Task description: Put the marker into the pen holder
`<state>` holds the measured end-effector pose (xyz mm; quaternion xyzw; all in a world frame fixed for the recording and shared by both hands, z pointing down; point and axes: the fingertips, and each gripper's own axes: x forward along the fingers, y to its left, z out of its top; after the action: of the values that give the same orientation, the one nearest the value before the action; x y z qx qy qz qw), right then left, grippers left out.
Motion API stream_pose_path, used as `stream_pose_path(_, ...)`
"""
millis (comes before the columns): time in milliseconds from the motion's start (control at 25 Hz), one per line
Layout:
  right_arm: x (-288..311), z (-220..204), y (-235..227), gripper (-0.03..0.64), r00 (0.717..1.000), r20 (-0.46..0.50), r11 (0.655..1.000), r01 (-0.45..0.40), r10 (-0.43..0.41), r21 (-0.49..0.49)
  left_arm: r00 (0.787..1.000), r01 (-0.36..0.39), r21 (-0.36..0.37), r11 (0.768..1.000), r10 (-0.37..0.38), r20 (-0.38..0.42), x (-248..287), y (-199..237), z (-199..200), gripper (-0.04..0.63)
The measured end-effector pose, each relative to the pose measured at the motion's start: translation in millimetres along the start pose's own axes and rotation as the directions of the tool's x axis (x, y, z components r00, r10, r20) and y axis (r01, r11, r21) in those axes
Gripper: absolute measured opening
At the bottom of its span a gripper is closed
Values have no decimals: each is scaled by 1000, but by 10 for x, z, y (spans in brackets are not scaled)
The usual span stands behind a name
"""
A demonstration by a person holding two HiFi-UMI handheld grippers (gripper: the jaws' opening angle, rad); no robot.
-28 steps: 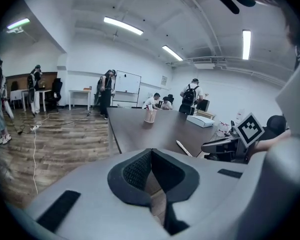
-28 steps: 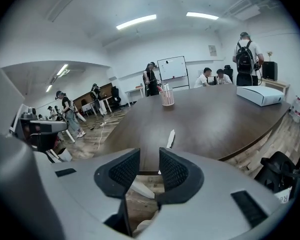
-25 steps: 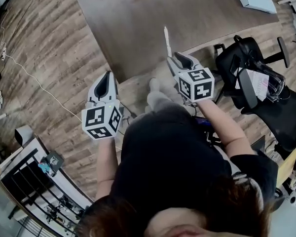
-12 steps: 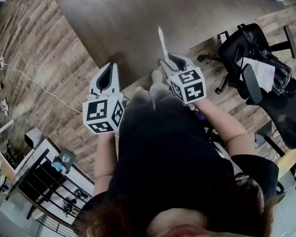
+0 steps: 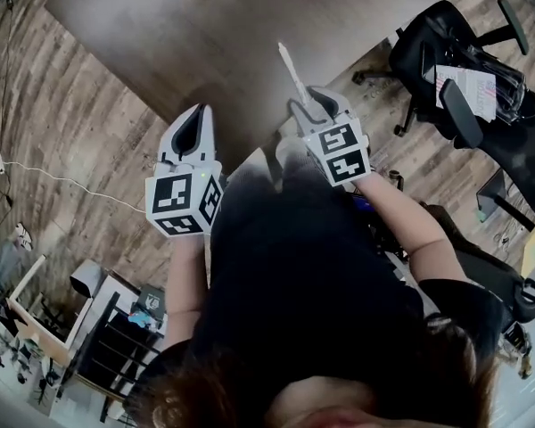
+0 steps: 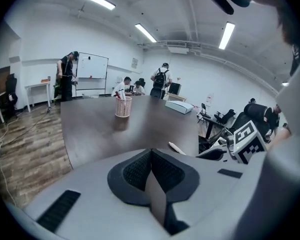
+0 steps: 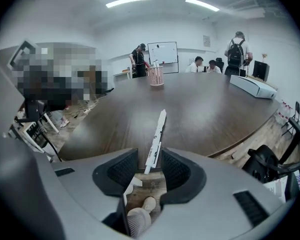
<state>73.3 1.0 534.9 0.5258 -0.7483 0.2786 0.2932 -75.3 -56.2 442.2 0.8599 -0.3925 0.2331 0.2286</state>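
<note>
No readable text, marker (image 7: 155, 143) print blurred

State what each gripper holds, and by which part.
Left gripper: nothing, jaws shut. Right gripper: the marker, near end between jaws that have just been opening; whether gripped cannot be told.

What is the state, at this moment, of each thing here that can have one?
pen holder: upright on the table, far ahead.
marker: not in the pen holder, pointing toward it.
left hand-held gripper: shut, empty.
right hand-held gripper: open, jaws have just been opening; the marker is between them, with no pad pressing it.
</note>
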Motion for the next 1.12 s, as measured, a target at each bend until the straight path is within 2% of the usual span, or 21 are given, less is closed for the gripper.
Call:
stream_pose_path(160, 10, -21, 35, 119, 995, 4, 995, 95, -96, 21, 997, 77, 27, 997, -76, -25, 51, 135, 30, 28)
stream_pose_path(360, 11, -28, 89, 69, 985, 32, 982, 167, -170, 83, 989, 140, 41, 989, -138, -48, 74, 259, 10, 28)
stream_pose_path(520, 5, -65, 65, 75, 984, 21, 978, 175, -179, 117, 983, 178, 64, 982, -174, -61, 100, 285, -8, 28)
stream_pose_path(680, -50, -34, 73, 73, 981, 24, 976, 190, -194, 107, 980, 197, 80, 977, -193, -53, 74, 315, 47, 28)
stream_pose_path(1120, -207, 308, 182, 72, 978, 86, 981, 188, -192, 56, 981, 192, 79, 978, -192, 1, -30, 452, 156, 28)
